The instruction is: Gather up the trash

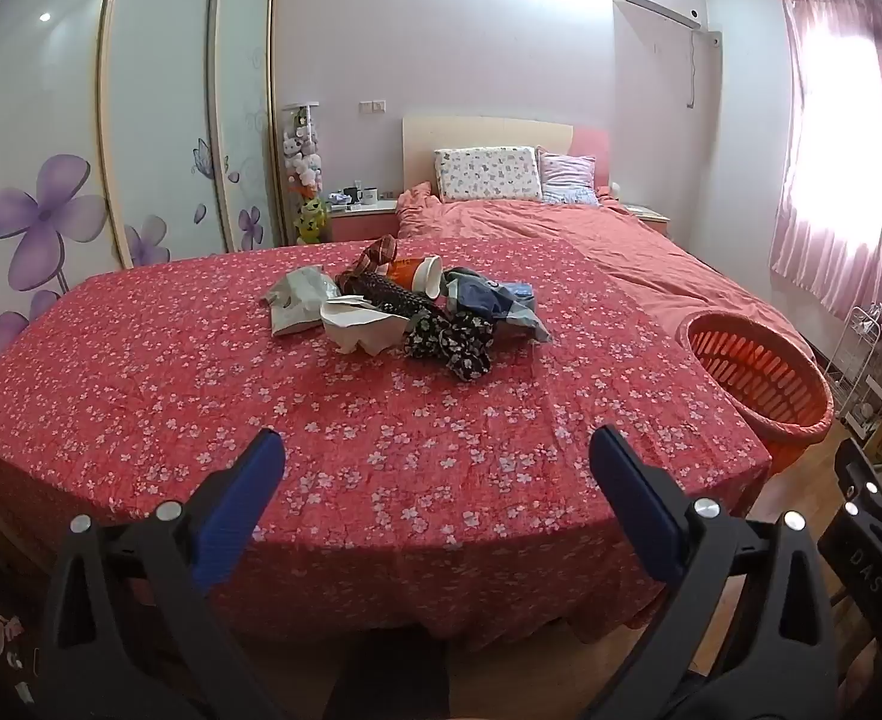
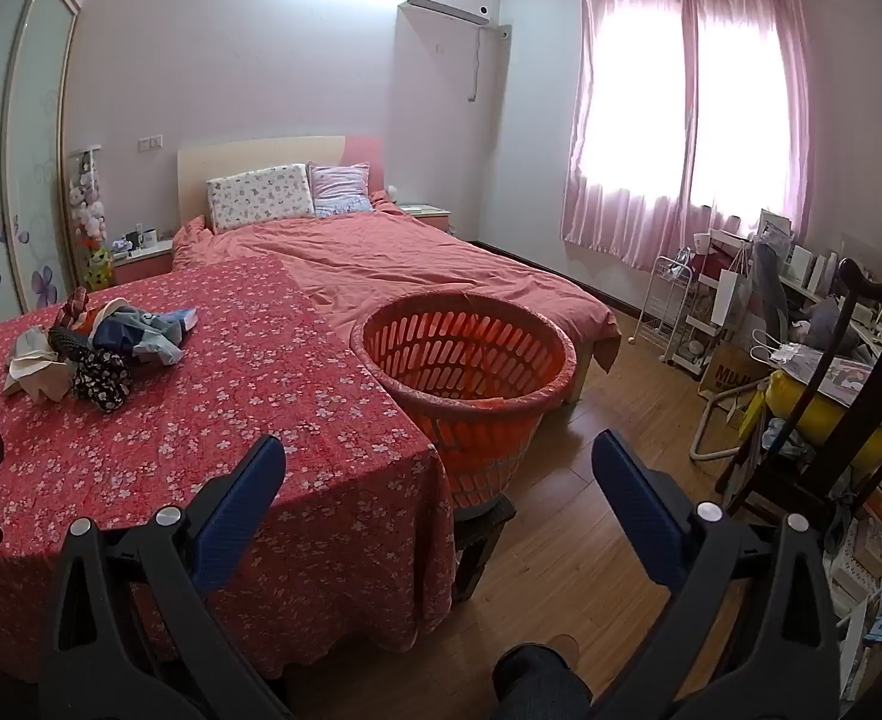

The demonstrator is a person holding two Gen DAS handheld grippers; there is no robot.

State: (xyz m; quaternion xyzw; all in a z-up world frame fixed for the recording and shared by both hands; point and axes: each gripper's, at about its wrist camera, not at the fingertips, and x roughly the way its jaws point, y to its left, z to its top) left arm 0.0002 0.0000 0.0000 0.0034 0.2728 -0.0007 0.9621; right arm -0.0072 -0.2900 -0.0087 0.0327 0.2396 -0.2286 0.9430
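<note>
A heap of trash (image 1: 408, 309) lies in the middle of a table under a red flowered cloth (image 1: 201, 396): crumpled white paper (image 1: 360, 324), a grey plastic bag (image 1: 297, 300), an orange-and-white cup (image 1: 423, 273), dark flowered fabric (image 1: 453, 342) and a blue wrapper (image 1: 516, 291). The right wrist view shows the same heap (image 2: 93, 345) at far left. An orange slotted basket (image 2: 465, 372) stands on a dark stool by the table's right edge. My left gripper (image 1: 435, 456) hovers open over the table's near edge, well short of the heap. My right gripper (image 2: 438, 462) is open, with nothing in it, near the basket's front.
Behind the table stands a bed (image 2: 417, 264) with a pink cover and two pillows. A dark wooden chair (image 2: 849, 396), a white trolley (image 2: 675, 306) and cluttered shelves fill the right side. Wooden floor (image 2: 591, 510) lies between table and chair. A sliding wardrobe (image 1: 159, 120) lines the left wall.
</note>
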